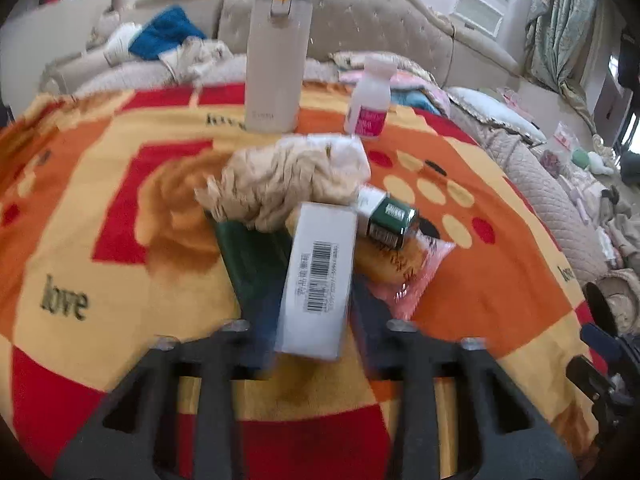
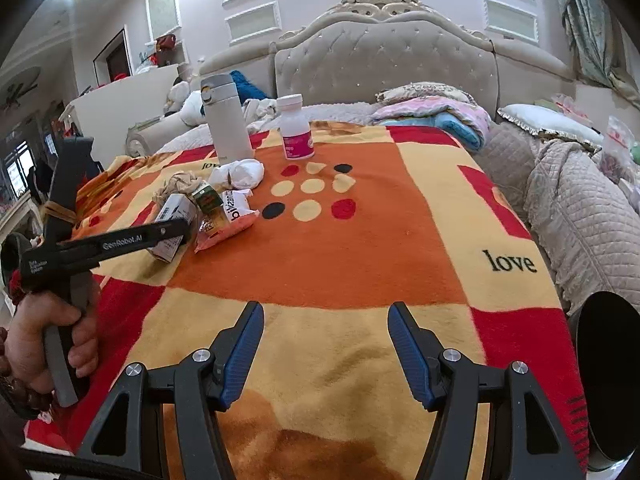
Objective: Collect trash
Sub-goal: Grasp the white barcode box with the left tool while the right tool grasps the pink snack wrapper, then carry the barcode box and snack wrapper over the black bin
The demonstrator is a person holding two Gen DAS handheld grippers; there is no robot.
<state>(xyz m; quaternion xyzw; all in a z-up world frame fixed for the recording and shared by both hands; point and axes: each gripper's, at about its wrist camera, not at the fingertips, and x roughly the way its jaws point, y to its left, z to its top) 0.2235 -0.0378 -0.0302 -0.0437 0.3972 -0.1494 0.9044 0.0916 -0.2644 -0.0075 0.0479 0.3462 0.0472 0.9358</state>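
Note:
A small heap of trash lies on the orange and red blanket (image 2: 360, 260). In it are crumpled brown paper (image 1: 280, 184), a white tissue wad (image 1: 344, 152), a small green box (image 1: 390, 216), a pink snack packet (image 1: 408, 276) and a white barcode box (image 1: 320, 300). My left gripper (image 1: 296, 256) is shut on the white box, one pad against each long side. From the right wrist the same gripper (image 2: 180, 232) reaches over that box (image 2: 174, 216), with a hand (image 2: 36, 340) on its handle. My right gripper (image 2: 325, 306) hangs open over bare blanket, nothing between its fingers.
A tall beige flask (image 2: 228, 120) and a white bottle with a pink label (image 2: 296, 128) stand upright behind the heap. Folded quilts (image 2: 436, 112) and a tufted headboard (image 2: 384, 60) lie beyond. A dark round object (image 2: 608, 380) sits at the blanket's right edge.

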